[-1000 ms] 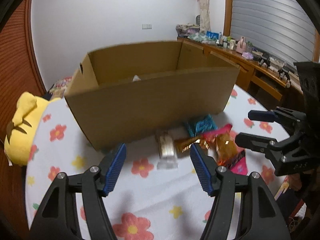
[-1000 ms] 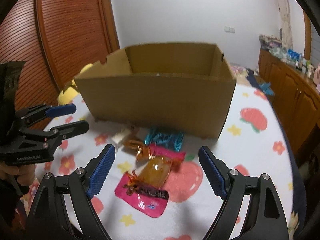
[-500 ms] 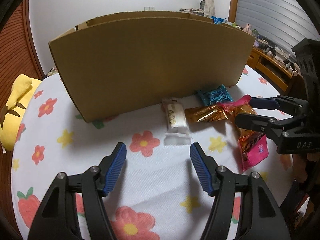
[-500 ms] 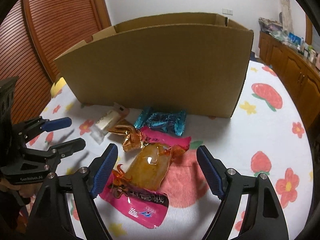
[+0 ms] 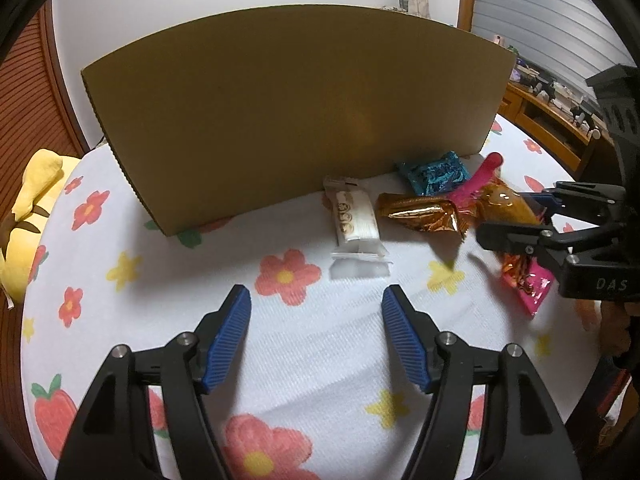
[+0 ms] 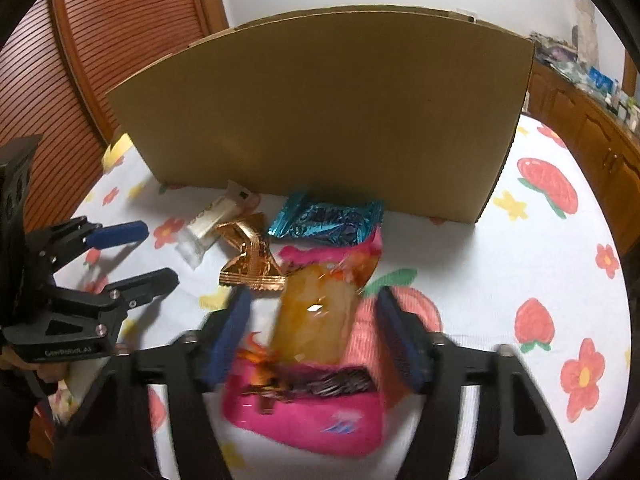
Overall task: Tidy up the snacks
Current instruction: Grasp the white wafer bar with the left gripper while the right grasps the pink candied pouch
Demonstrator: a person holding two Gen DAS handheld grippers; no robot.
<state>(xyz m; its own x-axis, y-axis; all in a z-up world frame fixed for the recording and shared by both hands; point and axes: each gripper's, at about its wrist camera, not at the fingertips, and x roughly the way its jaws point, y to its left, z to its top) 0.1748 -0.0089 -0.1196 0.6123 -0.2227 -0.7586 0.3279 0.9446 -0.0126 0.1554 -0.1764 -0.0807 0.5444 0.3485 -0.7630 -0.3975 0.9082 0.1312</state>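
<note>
Both grippers have been lowered toward the snacks. The right gripper (image 6: 312,332) — fingers spread — now straddles the orange packet (image 6: 316,320) before the cardboard box (image 6: 320,112); the left gripper (image 5: 316,332), likewise spread, faces the white bar (image 5: 356,220).

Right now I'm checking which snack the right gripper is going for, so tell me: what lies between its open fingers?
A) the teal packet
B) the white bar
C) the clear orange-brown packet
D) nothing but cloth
C: in the right wrist view the right gripper stands open around the clear orange-brown packet, while the white bar and teal packet lie farther off by the box.
</note>
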